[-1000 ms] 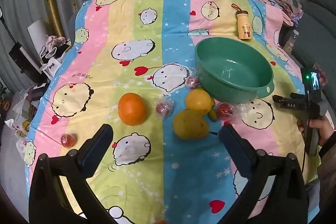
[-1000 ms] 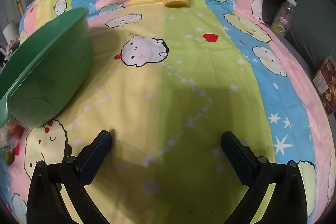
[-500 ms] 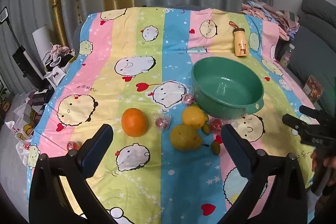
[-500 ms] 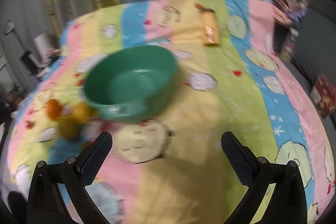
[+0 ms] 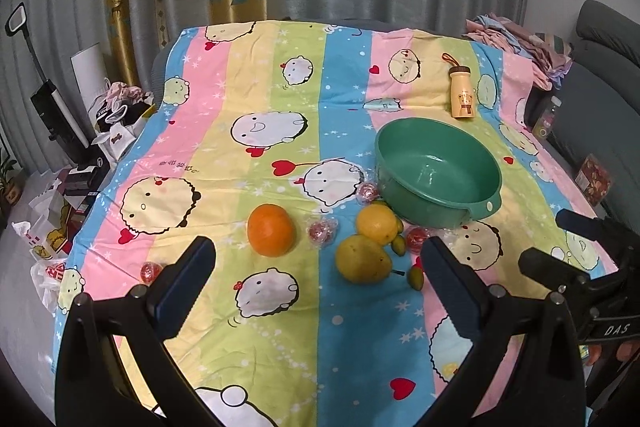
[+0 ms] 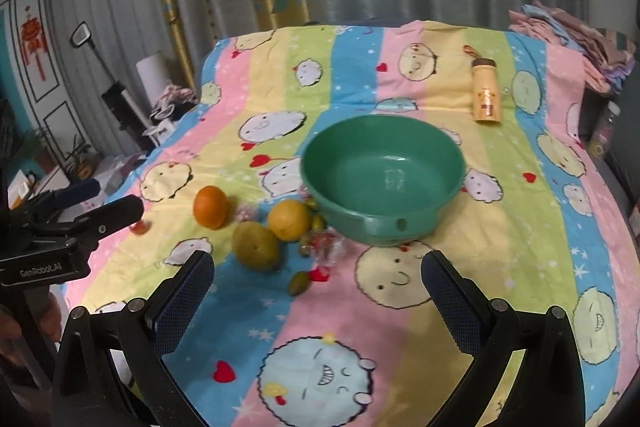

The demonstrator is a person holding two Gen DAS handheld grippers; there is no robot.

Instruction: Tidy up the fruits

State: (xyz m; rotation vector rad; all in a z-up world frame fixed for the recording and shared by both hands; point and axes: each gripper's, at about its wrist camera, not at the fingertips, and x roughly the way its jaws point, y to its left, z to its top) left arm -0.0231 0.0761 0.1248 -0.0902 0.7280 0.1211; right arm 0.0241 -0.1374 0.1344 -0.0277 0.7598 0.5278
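Over the near edge of the bed is where I've got both claws hanging right now, well back from the fruit. Left gripper (image 5: 316,267) is spread wide with nothing between its fingers, pointing roughly at the middle of the fruit cluster. Right gripper (image 6: 316,277) is the same deal: wide apart, empty, aimed more at the bowl. From the left camera I can see the right one poking in at the far right edge, and a bit of a hand under it.

Counting left to right on the striped cartoon sheet (image 5: 280,115): one small red wrapped thing (image 5: 151,271) sitting alone near the left edge, one orange (image 5: 271,230), another red wrapped one (image 5: 322,230) just beside it, then one yellow-green pear (image 5: 363,259) with a yellow citrus (image 5: 377,221) touching it behind. A third red wrapped bit (image 5: 367,190) sits against the bowl's left side, and a fourth (image 5: 417,238) is just in front of the bowl. I count two small green fruits for sure, one (image 5: 397,245) tucked by the citrus and one (image 5: 416,277) lying apart toward me. The right camera shows what may be more tiny green ones by the bowl, but it's too blurry for me to say.

One green bowl (image 5: 486,205), upright, nothing in it. All the fruit is outside on the sheet, to its left and front.

One yellow bottle (image 5: 462,91) lies on its side beyond the bowl.
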